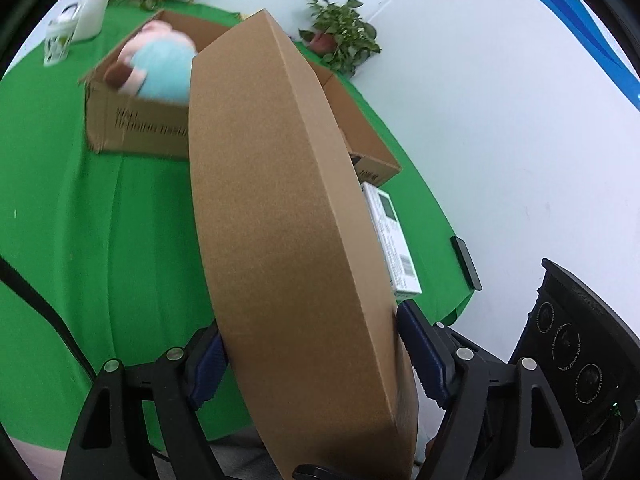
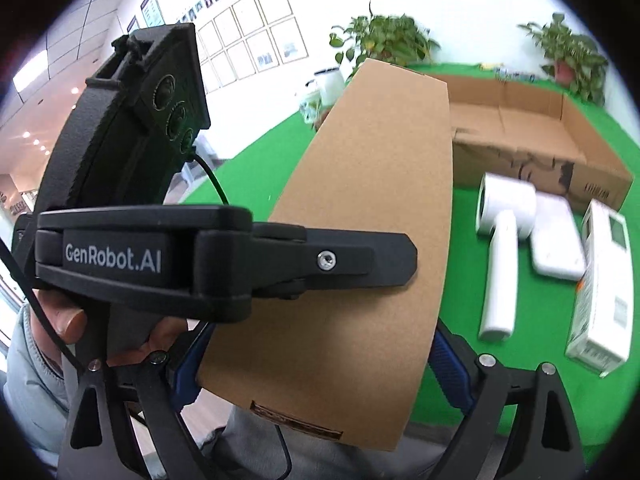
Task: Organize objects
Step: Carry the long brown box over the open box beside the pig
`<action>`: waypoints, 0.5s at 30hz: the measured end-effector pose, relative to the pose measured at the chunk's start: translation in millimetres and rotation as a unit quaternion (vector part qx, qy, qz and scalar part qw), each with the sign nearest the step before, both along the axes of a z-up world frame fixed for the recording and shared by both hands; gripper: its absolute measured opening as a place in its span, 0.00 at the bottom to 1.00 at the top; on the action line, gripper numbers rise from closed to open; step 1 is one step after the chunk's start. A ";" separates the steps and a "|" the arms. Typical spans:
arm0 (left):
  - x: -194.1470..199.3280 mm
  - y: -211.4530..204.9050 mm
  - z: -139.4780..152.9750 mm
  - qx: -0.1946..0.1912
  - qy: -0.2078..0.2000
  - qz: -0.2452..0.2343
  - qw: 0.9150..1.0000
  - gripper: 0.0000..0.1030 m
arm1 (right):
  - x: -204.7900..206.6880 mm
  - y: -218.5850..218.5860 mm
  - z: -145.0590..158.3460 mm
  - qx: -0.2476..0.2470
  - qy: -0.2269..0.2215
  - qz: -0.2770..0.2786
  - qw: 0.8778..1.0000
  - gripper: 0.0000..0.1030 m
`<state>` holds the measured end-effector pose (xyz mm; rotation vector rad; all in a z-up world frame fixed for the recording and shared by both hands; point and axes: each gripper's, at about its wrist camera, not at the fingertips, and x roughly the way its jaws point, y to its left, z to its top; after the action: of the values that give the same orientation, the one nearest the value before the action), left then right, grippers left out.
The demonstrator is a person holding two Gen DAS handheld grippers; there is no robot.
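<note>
I hold a flat brown cardboard box (image 1: 288,216) between both of my grippers, lifted above the green table (image 1: 100,220). My left gripper (image 1: 312,360) has its blue pads (image 1: 424,356) pressed against the two broad faces of the box, which stands on its narrow edge and runs away from me toward the far side of the table. My right gripper (image 2: 316,364) is spread wide and clamps the same box (image 2: 360,216) across its short end, a blue pad (image 2: 448,368) on each side; the left gripper's black body (image 2: 224,264) lies across the box face in that view, with my hand (image 2: 72,324) behind it. Behind the held box, near the table's far edge, stands a big open carton (image 1: 132,128) with a pink and pale blue soft toy (image 1: 160,64) inside. In front of the carton, toward the right edge, lie a white handheld appliance (image 2: 500,240), a flat white pad (image 2: 556,240) and a white package (image 2: 604,288) with printing. A white mug (image 1: 92,16) and a patterned cup (image 1: 60,40) stand at the far left corner. Potted plants (image 1: 344,32) sit along the far edge against a white wall (image 1: 500,100); framed pictures (image 2: 256,28) hang on a wall further off.
</note>
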<state>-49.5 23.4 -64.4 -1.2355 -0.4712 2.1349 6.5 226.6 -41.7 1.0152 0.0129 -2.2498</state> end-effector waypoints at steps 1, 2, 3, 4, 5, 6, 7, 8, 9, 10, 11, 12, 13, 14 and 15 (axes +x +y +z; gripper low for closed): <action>-2.6 2.2 6.3 -0.003 0.008 -0.002 1.000 0.74 | 2.2 -0.9 2.3 -0.002 0.006 -0.004 1.000 0.89; -5.1 4.1 11.5 -0.005 0.014 -0.004 1.000 0.74 | 2.3 0.2 5.5 -0.004 0.011 -0.009 1.000 0.89; -8.4 6.4 17.0 -0.005 0.020 -0.006 1.000 0.74 | -1.1 -0.9 9.5 -0.004 0.017 -0.015 1.000 0.89; -11.8 8.5 21.7 -0.005 0.026 -0.009 1.000 0.74 | -1.5 0.3 12.9 -0.004 0.023 -0.020 1.000 0.88; -15.5 10.8 26.3 -0.006 0.031 -0.011 0.999 0.74 | -9.5 1.4 13.0 -0.003 0.028 -0.025 0.999 0.88; -19.5 13.9 30.6 -0.007 0.035 -0.013 0.999 0.74 | -11.4 1.5 15.8 -0.001 0.033 -0.031 0.999 0.87; -22.8 11.3 35.7 -0.009 0.040 -0.016 0.999 0.74 | -19.1 0.0 19.9 0.001 0.037 -0.036 0.999 0.87; -27.8 13.7 40.8 -0.009 0.046 -0.018 0.999 0.74 | -42.5 -5.8 26.4 0.003 0.040 -0.041 0.998 0.87; -29.2 3.7 46.8 -0.009 0.049 -0.019 0.999 0.74 | -52.7 -8.8 29.0 0.004 0.043 -0.045 0.998 0.86; -33.8 5.1 52.1 -0.008 0.054 -0.021 0.998 0.74 | -58.6 -9.9 33.9 0.005 0.048 -0.048 0.998 0.86; -38.3 6.0 57.6 -0.008 0.060 -0.022 0.998 0.74 | -61.0 -9.2 38.4 0.004 0.052 -0.051 0.997 0.86; -41.0 7.8 65.5 -0.007 0.065 -0.023 0.998 0.74 | -67.4 -8.9 41.9 0.004 0.057 -0.055 0.997 0.86; -45.7 8.9 71.5 -0.007 0.071 -0.024 0.997 0.74 | -78.7 -7.7 42.7 0.005 0.061 -0.058 0.996 0.86; -50.9 9.8 77.5 -0.007 0.077 -0.026 0.997 0.74 | -85.4 -8.9 45.5 0.006 0.065 -0.061 0.996 0.85; -63.4 21.4 80.2 -0.007 0.081 -0.025 0.996 0.74 | -99.3 -11.1 44.7 0.009 0.069 -0.064 0.996 0.85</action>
<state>-113.0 44.8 15.8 -1.0608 -0.3521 2.1768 -92.8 215.5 3.0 0.8909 0.0277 -2.4368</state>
